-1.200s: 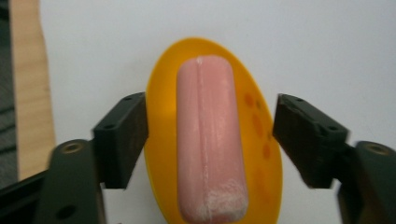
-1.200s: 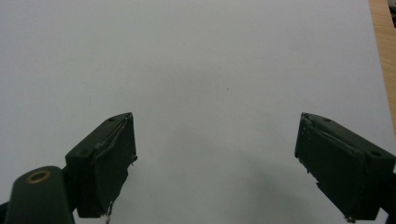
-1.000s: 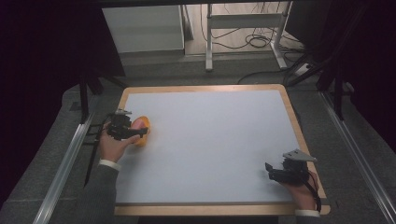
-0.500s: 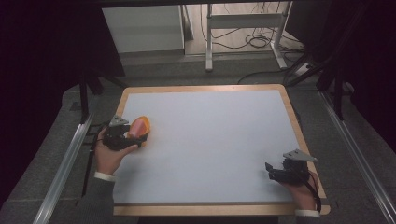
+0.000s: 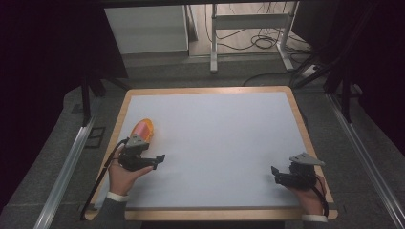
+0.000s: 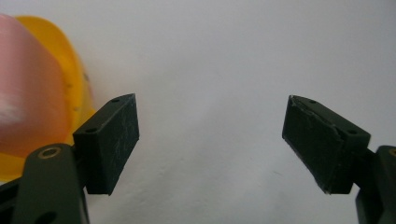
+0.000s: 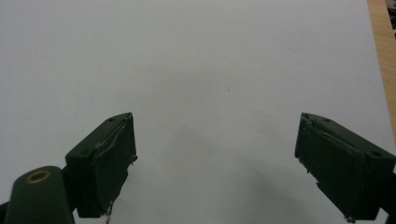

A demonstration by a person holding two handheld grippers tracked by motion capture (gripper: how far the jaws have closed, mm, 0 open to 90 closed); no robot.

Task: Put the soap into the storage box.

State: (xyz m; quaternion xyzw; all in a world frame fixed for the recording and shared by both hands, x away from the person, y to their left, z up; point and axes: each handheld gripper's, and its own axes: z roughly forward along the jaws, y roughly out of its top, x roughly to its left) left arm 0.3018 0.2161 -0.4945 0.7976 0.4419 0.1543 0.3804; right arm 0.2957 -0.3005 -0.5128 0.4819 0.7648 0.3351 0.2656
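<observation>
Orange-and-pink object, rounded, possibly a toy or plastic food piece, lies on the white bench near its left edge, just beyond the left tongs. In the left gripper view the same object sits off to the left of the jaws, outside the gap, with a yellow-orange rim and a blurred pink body. Cannot tell what it is exactly.

Left tongs: wide, nothing between the jaws, only bare white surface in the gap. They point toward the bench middle, not at the object, which lies beside and behind them. Right tongs: also wide and empty, low at the near right corner, well apart from the object; the right gripper view has plain white surface and a strip of wooden border at the right.

Step in hand, as a judgement: object is down on the bench and free, left tongs are clear of it, so this reads as the gap between a release and whatever comes next, or a pre-grasp line-up. Cannot say which.

Next move, if a pick is wanted: turn the left tongs toward the object, centre it in the gap, lower, then close gently since the rounded shape may slip or roll sideways.

Writing: no brand, label or text readable. Tiny dark specks on the orange rim, too small to read.
</observation>
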